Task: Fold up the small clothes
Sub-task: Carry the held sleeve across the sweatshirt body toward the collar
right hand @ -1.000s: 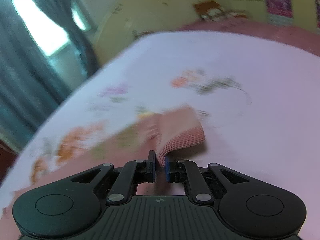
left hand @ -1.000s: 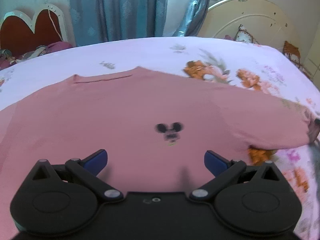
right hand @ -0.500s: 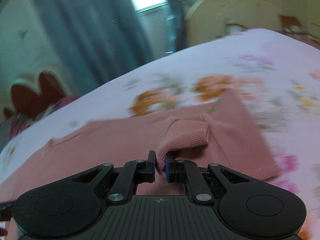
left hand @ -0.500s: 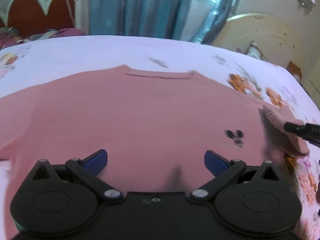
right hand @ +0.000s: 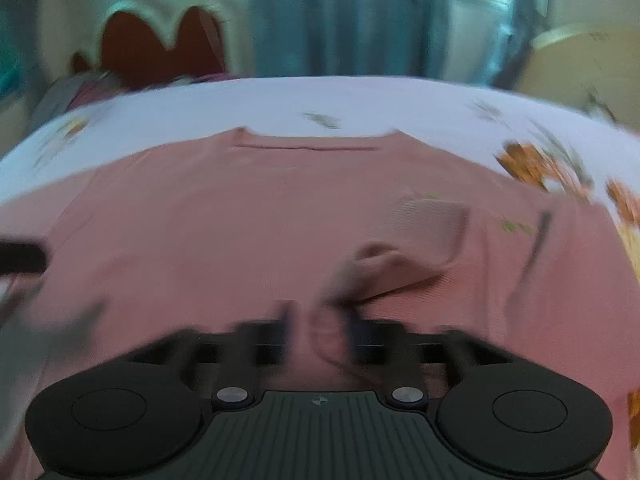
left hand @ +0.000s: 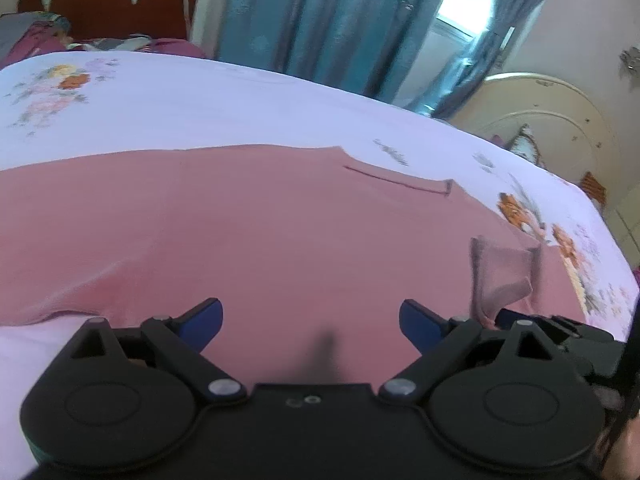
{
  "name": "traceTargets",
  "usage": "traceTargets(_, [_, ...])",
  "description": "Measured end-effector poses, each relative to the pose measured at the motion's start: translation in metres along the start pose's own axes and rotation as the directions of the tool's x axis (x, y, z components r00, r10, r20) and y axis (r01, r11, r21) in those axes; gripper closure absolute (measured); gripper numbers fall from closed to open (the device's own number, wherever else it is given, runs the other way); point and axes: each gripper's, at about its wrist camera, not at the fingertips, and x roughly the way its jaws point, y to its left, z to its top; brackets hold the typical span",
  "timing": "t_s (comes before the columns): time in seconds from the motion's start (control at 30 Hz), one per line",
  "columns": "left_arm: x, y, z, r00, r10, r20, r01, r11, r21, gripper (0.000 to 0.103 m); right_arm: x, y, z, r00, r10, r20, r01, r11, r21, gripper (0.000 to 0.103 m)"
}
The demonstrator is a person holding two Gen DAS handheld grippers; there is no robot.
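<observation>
While the pink sweater lay spread flat on the bed, the left gripper hung wide over its near hem, jaws just narrowing slightly with nothing between them. The right gripper had just been opening, the sleeve cuff slipping loose between its blurred jaws onto the sweater's chest. Beyond the sweater's collar hung blue curtains.

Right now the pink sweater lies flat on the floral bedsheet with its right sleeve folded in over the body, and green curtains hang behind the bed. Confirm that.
One thing is wrong: the curtains are blue, not green, as the left wrist view shows. The rest stands: the pink sweater lies flat on the floral bedsheet with its right sleeve folded in over the body.
</observation>
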Motion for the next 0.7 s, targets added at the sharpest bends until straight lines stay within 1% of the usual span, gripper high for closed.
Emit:
traceTargets(0.07, [0.006,-0.01,-0.001,0.999,-0.042,-0.013,0.042,0.999,0.018,0.021,-0.01,-0.004,-0.006,1.0,0.014,0.017,-0.014,1.0,-0.004,0.036])
traceTargets(0.1, [0.01,-0.018,-0.001,0.998,-0.068,-0.02,0.068,0.997,0.027,0.023,-0.014,-0.01,-0.01,1.0,0.008,0.014,-0.008,1.0,0.013,0.05])
traceTargets(0.13, [0.016,-0.028,-0.001,0.995,-0.095,-0.03,0.096,0.995,0.04,0.027,-0.02,-0.021,-0.015,1.0,0.006,0.012,-0.007,0.999,0.043,0.066])
traceTargets(0.23, [0.033,-0.067,-0.005,0.984,-0.166,-0.062,0.172,0.979,0.112,0.033,-0.036,-0.062,-0.024,1.0,-0.006,0.006,0.005,0.989,0.149,0.078])
traceTargets(0.27, [0.039,-0.083,-0.007,0.98,-0.182,-0.076,0.192,0.971,0.142,0.034,-0.044,-0.077,-0.029,1.0,-0.019,0.009,0.017,0.984,0.177,0.079])
traceTargets(0.3, [0.045,-0.1,-0.009,0.977,-0.196,-0.087,0.209,0.961,0.18,0.034,-0.055,-0.084,-0.034,0.999,-0.033,0.011,0.031,0.98,0.195,0.079])
traceTargets(0.33, [0.05,-0.117,-0.012,0.976,-0.199,-0.09,0.215,0.949,0.231,0.034,-0.063,-0.097,-0.038,0.999,-0.047,0.008,0.044,0.975,0.217,0.079])
traceTargets(0.43, [0.066,-0.159,-0.02,0.984,-0.161,-0.077,0.178,0.91,0.374,0.034,-0.078,-0.128,-0.049,0.998,-0.066,-0.014,0.067,0.96,0.271,0.079])
traceTargets(0.5, [0.081,-0.177,-0.023,0.99,-0.125,-0.059,0.139,0.891,0.432,0.035,-0.086,-0.142,-0.055,0.995,-0.093,-0.028,0.097,0.951,0.293,0.079])
traceTargets(0.53, [0.091,-0.184,-0.022,0.995,-0.089,-0.05,0.102,0.887,0.451,0.042,-0.089,-0.15,-0.057,0.994,-0.104,-0.034,0.11,0.947,0.303,0.079])
traceTargets(0.57, [0.097,-0.185,-0.021,0.997,-0.067,-0.046,0.081,0.887,0.455,0.056,-0.088,-0.159,-0.058,0.993,-0.115,-0.04,0.122,0.941,0.316,0.079])
traceTargets(0.6, [0.102,-0.184,-0.019,0.998,-0.056,-0.04,0.068,0.892,0.447,0.065,-0.089,-0.165,-0.061,0.992,-0.119,-0.043,0.127,0.938,0.324,0.079])
traceTargets(0.63, [0.106,-0.18,-0.016,0.997,-0.06,-0.04,0.072,0.901,0.428,0.083,-0.094,-0.171,-0.064,0.993,-0.116,-0.035,0.121,0.933,0.338,0.079])
traceTargets(0.67, [0.106,-0.176,-0.013,0.996,-0.075,-0.041,0.085,0.91,0.405,0.093,-0.096,-0.174,-0.065,0.993,-0.115,-0.023,0.115,0.928,0.355,0.079])
traceTargets(0.7, [0.102,-0.168,-0.01,0.996,-0.084,-0.027,0.088,0.922,0.378,0.095,-0.095,-0.178,-0.064,0.993,-0.116,-0.016,0.114,0.922,0.37,0.079])
